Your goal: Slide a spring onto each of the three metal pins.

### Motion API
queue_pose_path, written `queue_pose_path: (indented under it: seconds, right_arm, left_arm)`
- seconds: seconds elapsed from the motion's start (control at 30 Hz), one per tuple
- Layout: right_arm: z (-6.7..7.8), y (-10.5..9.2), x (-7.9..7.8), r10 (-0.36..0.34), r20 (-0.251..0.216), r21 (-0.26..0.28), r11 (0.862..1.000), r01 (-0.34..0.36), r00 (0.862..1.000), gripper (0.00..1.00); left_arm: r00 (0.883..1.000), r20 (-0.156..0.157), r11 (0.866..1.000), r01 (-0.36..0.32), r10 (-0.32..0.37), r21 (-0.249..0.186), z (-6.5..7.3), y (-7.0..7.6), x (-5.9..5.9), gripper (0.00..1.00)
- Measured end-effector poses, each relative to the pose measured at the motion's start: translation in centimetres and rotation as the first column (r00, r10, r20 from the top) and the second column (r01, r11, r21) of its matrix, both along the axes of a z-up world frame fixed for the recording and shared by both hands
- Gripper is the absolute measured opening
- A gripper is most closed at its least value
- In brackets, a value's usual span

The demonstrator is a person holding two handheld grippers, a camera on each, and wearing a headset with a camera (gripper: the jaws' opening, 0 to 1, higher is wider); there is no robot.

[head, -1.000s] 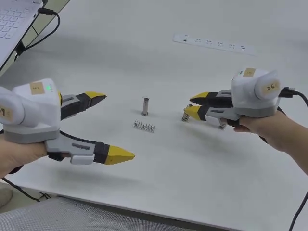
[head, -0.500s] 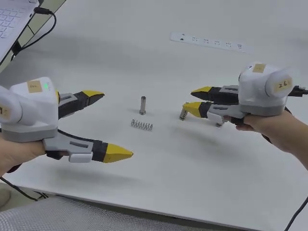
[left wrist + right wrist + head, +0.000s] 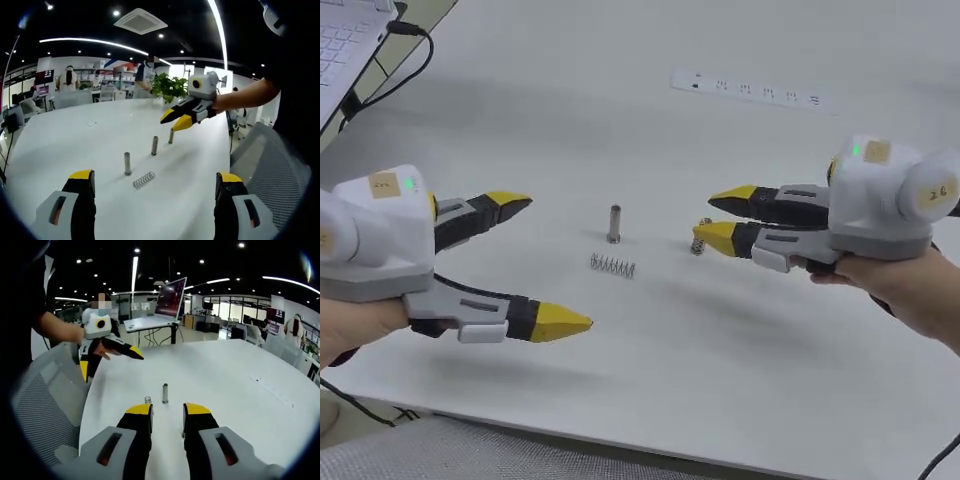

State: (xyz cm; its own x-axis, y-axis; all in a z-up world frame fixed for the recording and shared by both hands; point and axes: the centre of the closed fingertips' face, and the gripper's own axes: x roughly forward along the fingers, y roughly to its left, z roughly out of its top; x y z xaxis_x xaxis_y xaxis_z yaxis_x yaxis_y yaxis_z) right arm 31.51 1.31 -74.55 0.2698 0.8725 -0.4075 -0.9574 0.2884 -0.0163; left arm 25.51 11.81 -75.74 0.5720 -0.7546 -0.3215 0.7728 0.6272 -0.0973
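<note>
A bare metal pin [image 3: 614, 223] stands upright mid-table, with a loose spring [image 3: 612, 265] lying flat just in front of it. To the right, a pin wearing a spring [image 3: 698, 241] stands at the lower fingertip of my right gripper [image 3: 715, 218], and a second one [image 3: 706, 222] peeks out behind it. That gripper is open a little, with nothing between its jaws. My left gripper [image 3: 542, 262] hovers wide open and empty, left of the loose spring. In the left gripper view the bare pin [image 3: 127, 163], loose spring [image 3: 144, 179] and two sprung pins [image 3: 154, 145] line up.
A white power strip [image 3: 760, 90] lies at the back of the white table [image 3: 720, 380]. A laptop [image 3: 345, 40] and its black cable [image 3: 395, 70] sit at the far left. The table's near edge runs along the bottom, above a grey mesh chair [image 3: 470, 450].
The right hand has drifted right and slightly up, while its fingertips stay beside the sprung pin. The left gripper sits a little lower. Pins and loose spring have not moved.
</note>
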Motion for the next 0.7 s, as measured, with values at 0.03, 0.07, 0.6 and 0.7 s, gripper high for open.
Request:
queue_pose_path:
  seconds: [0.03,0.07,0.6,0.7]
  right_arm:
    - [0.0,0.0,-0.2,0.002,-0.001,0.001,1.000,-0.002,1.000,0.22]
    - [-0.1,0.0,-0.3,0.004,-0.003,0.001,1.000,-0.004,1.000,0.22]
    - [-1.8,1.2,-2.7,0.041,-0.055,0.002,0.999,-0.041,0.998,0.21]
    - [-2.3,1.5,-2.9,0.048,-0.064,-0.008,0.999,-0.049,0.997,0.21]
  left_arm:
    - [1.000,0.001,1.000,0.000,0.000,0.001,0.0,0.0,0.0,0.98]
    - [1.000,0.001,1.000,0.000,0.000,0.001,0.0,0.0,0.0,0.98]
    - [1.000,-0.004,1.000,-0.006,0.006,-0.002,-0.1,0.2,0.1,0.98]
    - [1.000,-0.003,1.000,-0.005,0.005,-0.003,-0.1,0.1,0.1,0.98]
